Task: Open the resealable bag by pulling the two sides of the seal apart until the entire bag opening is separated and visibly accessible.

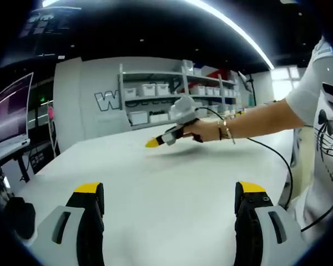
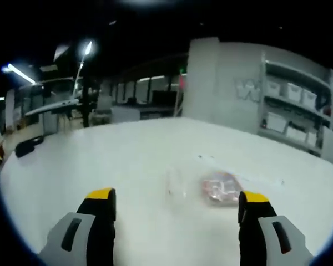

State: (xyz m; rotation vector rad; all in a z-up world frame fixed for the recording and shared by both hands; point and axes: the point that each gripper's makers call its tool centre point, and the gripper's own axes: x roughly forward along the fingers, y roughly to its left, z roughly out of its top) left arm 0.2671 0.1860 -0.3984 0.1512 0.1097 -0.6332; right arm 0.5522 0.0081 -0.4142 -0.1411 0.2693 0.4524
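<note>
In the right gripper view a clear resealable bag (image 2: 208,187) with reddish contents lies flat on the white table (image 2: 127,160), just ahead of my right gripper (image 2: 177,202), whose jaws stand wide open and empty. In the left gripper view my left gripper (image 1: 169,194) is open too, with bare table (image 1: 166,183) between its jaws. Farther off in that view a person's hand holds the right gripper (image 1: 155,142) low over the table, yellow tips pointing left.
A person in a white shirt (image 1: 322,127) stands at the right, a black cable (image 1: 286,166) trailing from the hand. Shelves with white bins (image 1: 177,94) line the back wall. A monitor (image 1: 11,113) stands at the left. Desks (image 2: 55,111) lie beyond the table.
</note>
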